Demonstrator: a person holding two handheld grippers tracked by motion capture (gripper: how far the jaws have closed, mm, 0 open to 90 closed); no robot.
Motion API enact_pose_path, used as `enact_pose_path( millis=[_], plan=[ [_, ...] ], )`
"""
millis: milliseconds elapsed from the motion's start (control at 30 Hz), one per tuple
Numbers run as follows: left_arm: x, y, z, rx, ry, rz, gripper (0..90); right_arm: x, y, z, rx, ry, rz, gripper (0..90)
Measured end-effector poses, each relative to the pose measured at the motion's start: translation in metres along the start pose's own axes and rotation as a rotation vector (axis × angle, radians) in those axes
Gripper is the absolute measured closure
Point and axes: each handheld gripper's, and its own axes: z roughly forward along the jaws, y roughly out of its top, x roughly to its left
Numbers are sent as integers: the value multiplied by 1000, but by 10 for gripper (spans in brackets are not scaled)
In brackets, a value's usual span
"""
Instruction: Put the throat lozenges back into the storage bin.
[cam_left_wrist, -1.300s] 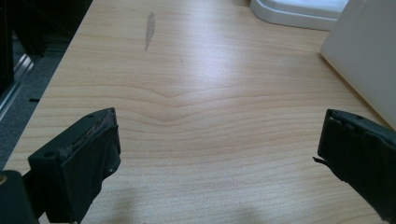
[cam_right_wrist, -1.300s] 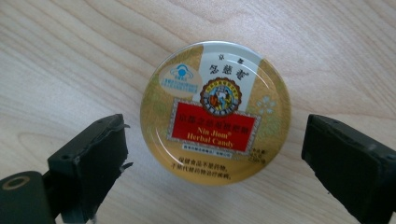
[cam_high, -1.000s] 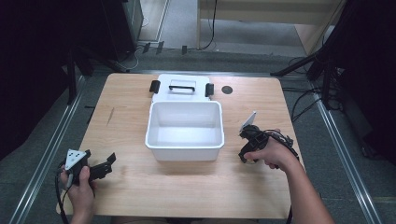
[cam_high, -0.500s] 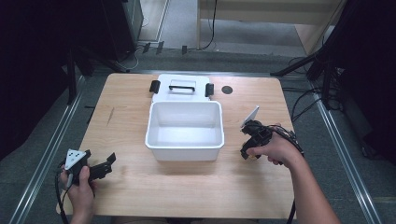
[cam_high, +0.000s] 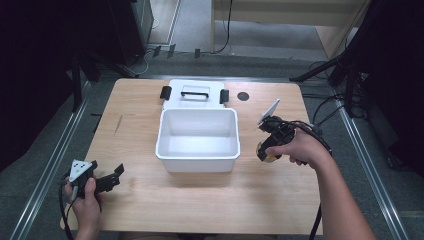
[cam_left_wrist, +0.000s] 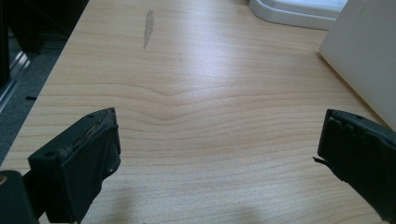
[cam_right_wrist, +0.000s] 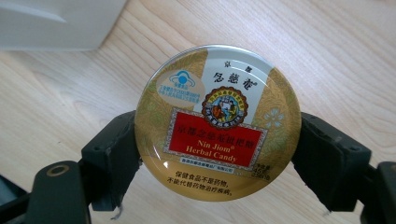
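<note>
A round gold candy tin (cam_right_wrist: 217, 123) with a red label is clamped by its rim between the two black jaws of my right gripper (cam_right_wrist: 217, 154), lifted off the table. In the high view the right gripper (cam_high: 266, 150) holds the tin (cam_high: 264, 155) just right of the white bin (cam_high: 197, 149), which is open-topped and looks empty. My left gripper (cam_high: 117, 175) rests near the table's front left corner, pointing right. In its own view the left gripper (cam_left_wrist: 215, 154) has its jaws wide apart over bare wood, with nothing between them.
The bin's white lid (cam_high: 194, 93) with a black handle and black clips lies flat behind the bin. A small dark round spot (cam_high: 243, 96) sits on the table right of the lid. A grey smear (cam_left_wrist: 148, 27) marks the wood at the left. Cables run over the floor at the right.
My right gripper has risen with the tin in it and drifted slightly toward the bin. The left gripper has stayed where it was.
</note>
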Motion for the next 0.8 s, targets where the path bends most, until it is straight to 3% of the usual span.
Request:
enact_pose_path(
  millis=[433,800],
  plan=[
    [0,0,0,2,-2,-1,0,14,15,-37,1,-13,-56,206],
    [0,0,1,4,-3,-3,0,24,29,-58,0,-31,-87,206]
  ],
)
